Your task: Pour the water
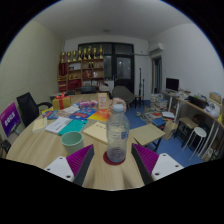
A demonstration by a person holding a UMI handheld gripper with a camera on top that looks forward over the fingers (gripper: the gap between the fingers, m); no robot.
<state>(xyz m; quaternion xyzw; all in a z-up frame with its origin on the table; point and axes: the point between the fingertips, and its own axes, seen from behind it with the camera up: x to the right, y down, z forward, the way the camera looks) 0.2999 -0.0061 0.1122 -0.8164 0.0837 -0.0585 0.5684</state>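
At lower left a green cup (72, 141) sits on the round wooden table (40, 148), then just right of it, at lower centre, the gripper (115, 158) pinches a clear water bottle (117, 132) upright between its pink pads, with desks (195, 108) at right.

Gripper fingers (113, 163) are showing only their tips; the rest is running out of view below. Bottle (117, 132) base is sitting low between the pads, contact too unclear to call. Clutter across the table (40, 148) is reading too small to identify. Shelf (85, 68) contents are blurring together.
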